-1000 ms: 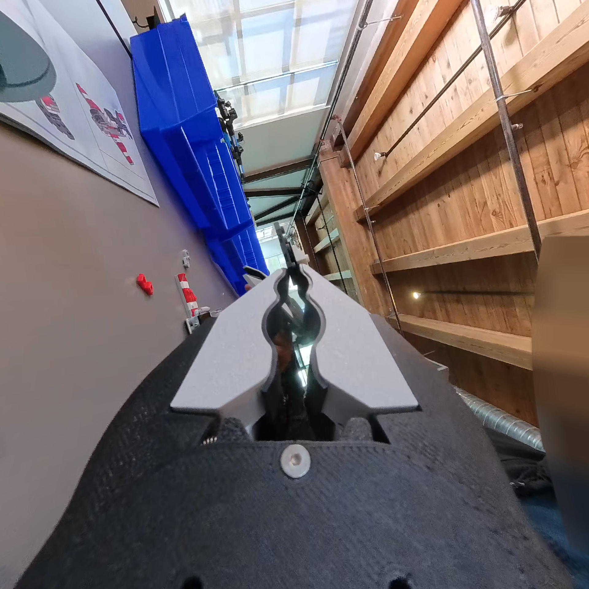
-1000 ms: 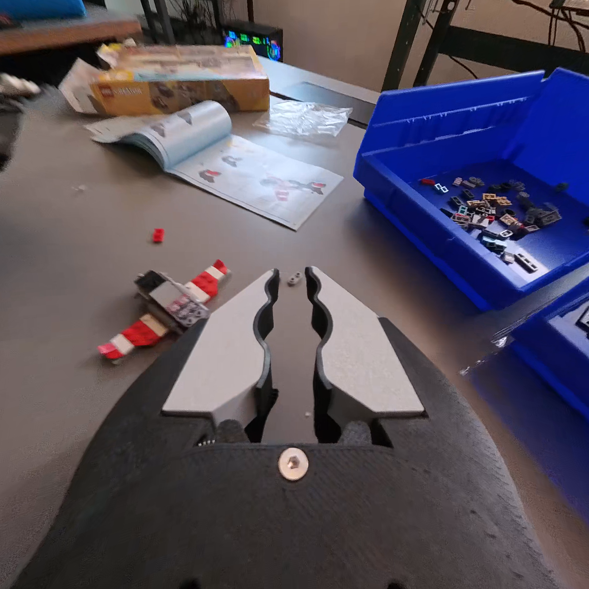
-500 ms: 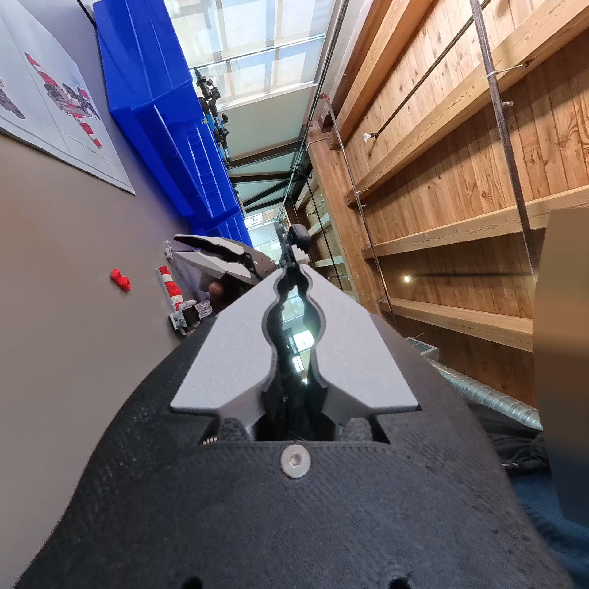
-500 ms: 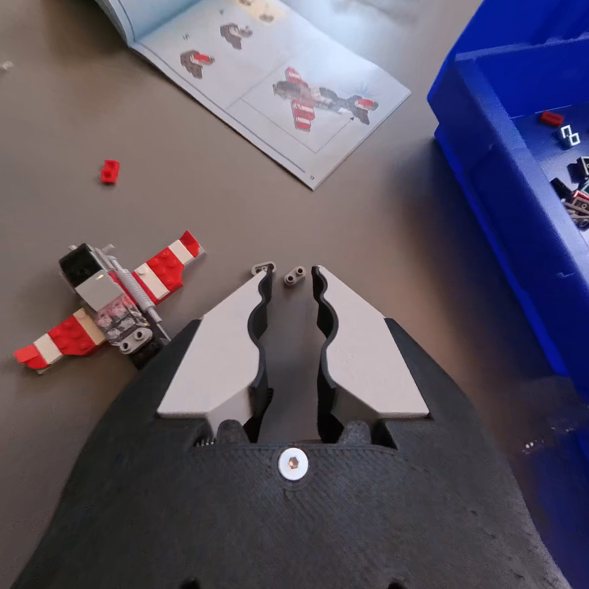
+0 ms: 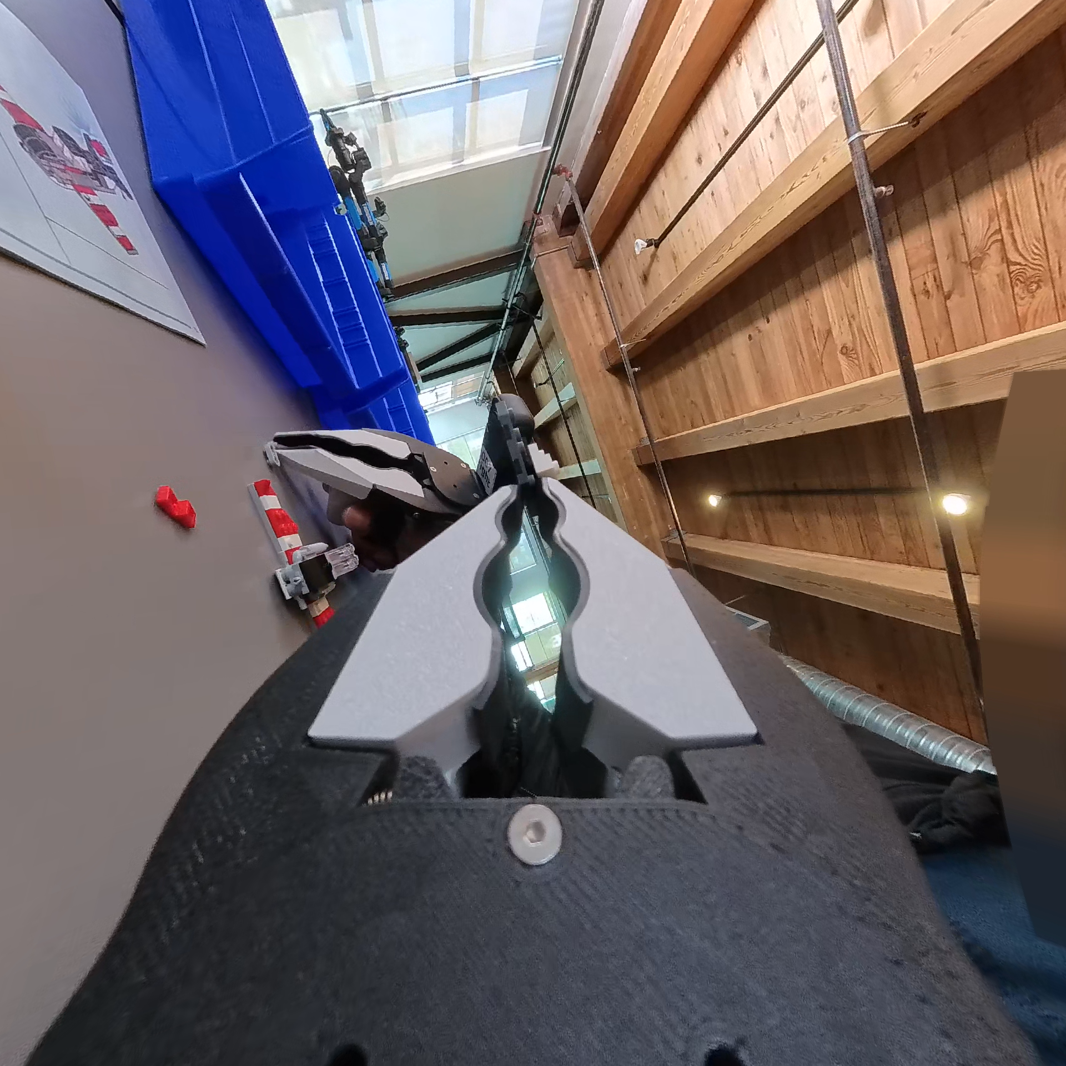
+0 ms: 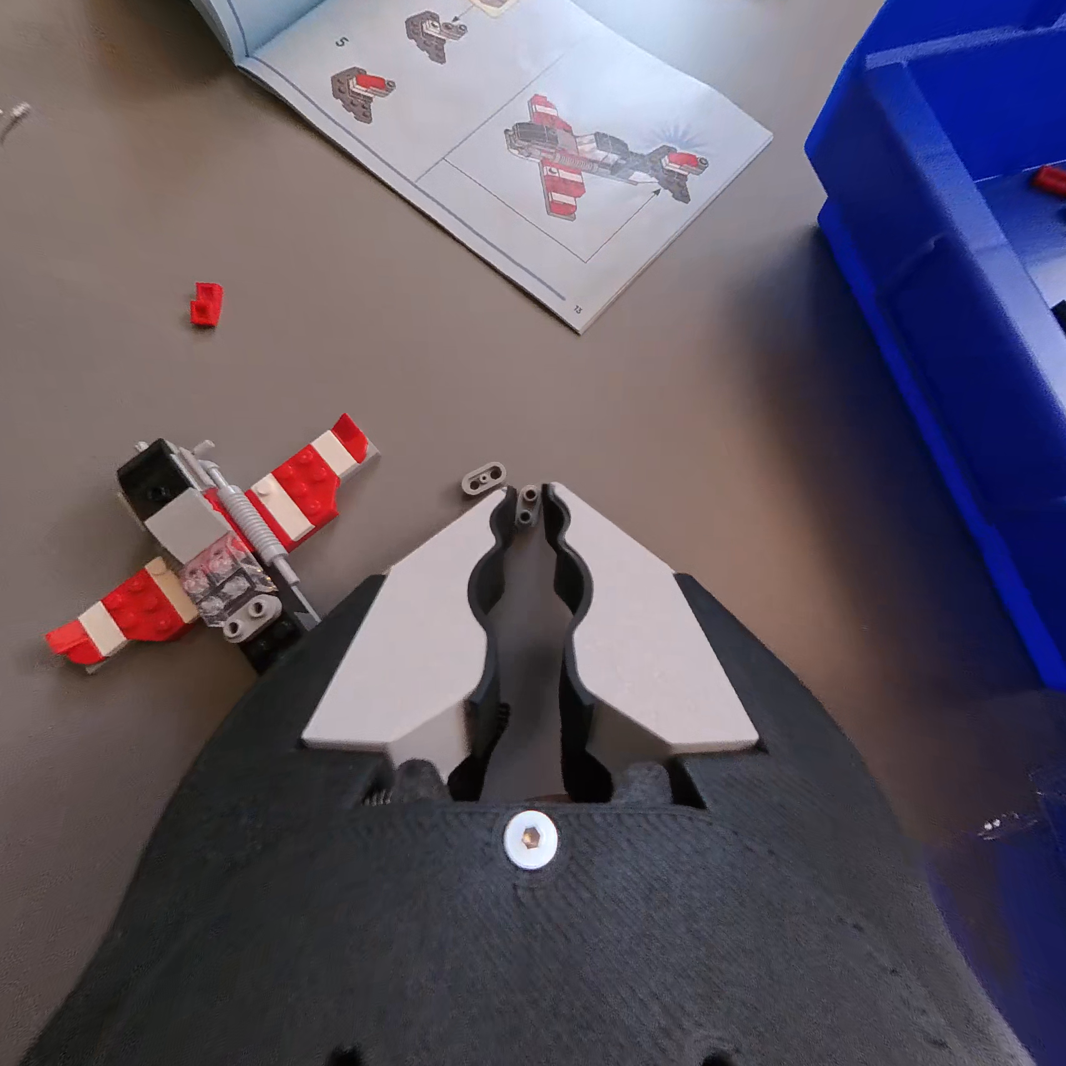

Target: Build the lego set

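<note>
While your right gripper [image 6: 527, 503] pinches a small grey two-hole lego piece [image 6: 526, 503], your left gripper [image 5: 524, 487] clamps a black toothed lego strip [image 5: 515, 447].

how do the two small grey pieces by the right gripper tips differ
One grey piece sits between the right gripper fingertips; the other grey piece lies free on the table, just left of the left fingertip. The gripped one runs lengthwise along the fingers; the free one lies slanted across. The gripped one looks darker, in the fingers' shade; the free one is lighter. Both are small, rounded and two-holed.
</note>
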### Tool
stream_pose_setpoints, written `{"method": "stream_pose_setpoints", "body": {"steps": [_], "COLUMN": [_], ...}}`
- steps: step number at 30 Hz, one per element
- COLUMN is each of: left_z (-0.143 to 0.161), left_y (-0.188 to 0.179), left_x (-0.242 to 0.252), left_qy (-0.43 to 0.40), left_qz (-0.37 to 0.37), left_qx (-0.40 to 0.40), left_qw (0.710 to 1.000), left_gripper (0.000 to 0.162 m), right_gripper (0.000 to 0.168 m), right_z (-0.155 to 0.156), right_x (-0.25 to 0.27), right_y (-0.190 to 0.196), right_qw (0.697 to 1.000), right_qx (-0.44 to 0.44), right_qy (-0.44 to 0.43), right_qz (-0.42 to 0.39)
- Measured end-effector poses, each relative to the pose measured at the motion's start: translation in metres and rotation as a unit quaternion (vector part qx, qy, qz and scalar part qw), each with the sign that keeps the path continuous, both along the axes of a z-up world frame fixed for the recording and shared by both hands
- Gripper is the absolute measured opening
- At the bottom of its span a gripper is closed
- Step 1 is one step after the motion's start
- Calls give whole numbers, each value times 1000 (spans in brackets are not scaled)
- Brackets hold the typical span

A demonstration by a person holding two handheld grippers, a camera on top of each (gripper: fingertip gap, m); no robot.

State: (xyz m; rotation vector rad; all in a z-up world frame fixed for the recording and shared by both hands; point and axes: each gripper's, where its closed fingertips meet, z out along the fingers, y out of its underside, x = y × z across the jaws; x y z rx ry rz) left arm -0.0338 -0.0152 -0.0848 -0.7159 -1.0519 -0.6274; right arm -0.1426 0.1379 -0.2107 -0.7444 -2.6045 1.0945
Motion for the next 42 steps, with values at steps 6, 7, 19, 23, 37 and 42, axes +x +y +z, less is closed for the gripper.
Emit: {"method": "stream_pose_setpoints", "body": {"steps": [6, 7, 19, 23, 37, 42], "left_z": [0, -1, -2, -2, -13, -49], "left_y": [3, 3, 0, 1, 2, 3], "left_x": [0, 0, 0, 0, 0, -2], "left_qy": [-1, -1, -3, -3, -16, -42], "left_qz": [-3, -4, -2, -3, -8, -15], "left_qx": [-2, -3, -9, -9, -44, -175], "left_qw": [1000, 1000, 1000, 1000, 999, 984], "left_gripper": [5, 5, 4, 5, 4, 4], "right_gripper": [9, 9, 9, 9, 9, 9], "right_z": [0, 0, 8, 12, 11, 12], "right_x": [1, 2, 5, 7, 9, 9], "right_y": [-1, -1, -4, -4, -6, -5], "right_qw": [1000, 1000, 999, 998, 998, 998], "right_qx": [-7, -8, -40, -55, -52, -55], "right_qy": [-10, -12, -15, -14, -15, -14], "right_qz": [4, 7, 22, 27, 35, 35]}}
